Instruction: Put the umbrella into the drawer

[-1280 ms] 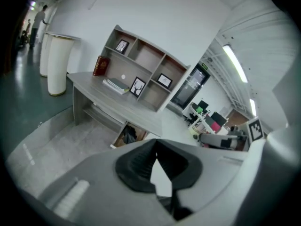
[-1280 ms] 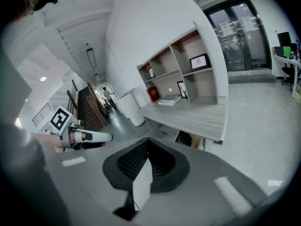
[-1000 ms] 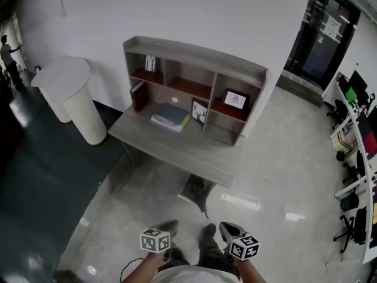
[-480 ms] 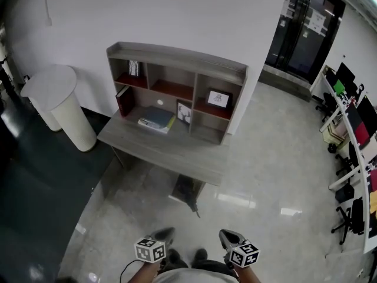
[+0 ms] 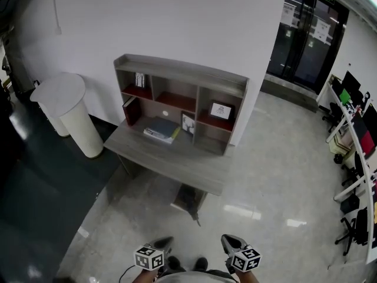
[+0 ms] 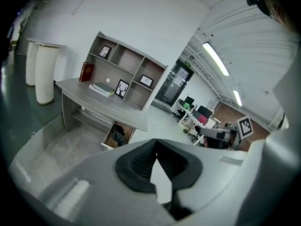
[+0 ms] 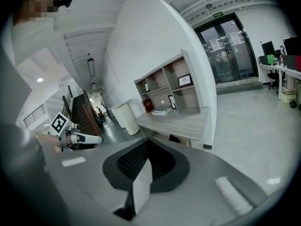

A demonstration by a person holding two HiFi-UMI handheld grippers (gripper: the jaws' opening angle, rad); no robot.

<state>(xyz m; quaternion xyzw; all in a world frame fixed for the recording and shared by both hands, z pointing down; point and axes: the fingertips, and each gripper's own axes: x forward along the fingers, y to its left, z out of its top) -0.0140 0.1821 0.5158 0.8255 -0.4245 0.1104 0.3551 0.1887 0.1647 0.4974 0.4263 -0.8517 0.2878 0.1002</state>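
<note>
Head view: holding left gripper (image 5: 160, 242) and right gripper (image 5: 228, 240) low at bottom edge, well apart from desk (image 5: 171, 158); spotting dark shape, apparently umbrella (image 5: 189, 194), lying inside open drawer (image 5: 179, 204) beneath desk. Left gripper view: pressing jaws together, gripping nothing. Right gripper view: pressing jaws together likewise, gripping nothing.

The drawer (image 5: 178, 204) under the desk (image 5: 177, 158) stands pulled open, pale at the front and wood-brown inside. A dark bundle (image 5: 190, 197) lies in it, too small to tell whether it is the umbrella.
</note>
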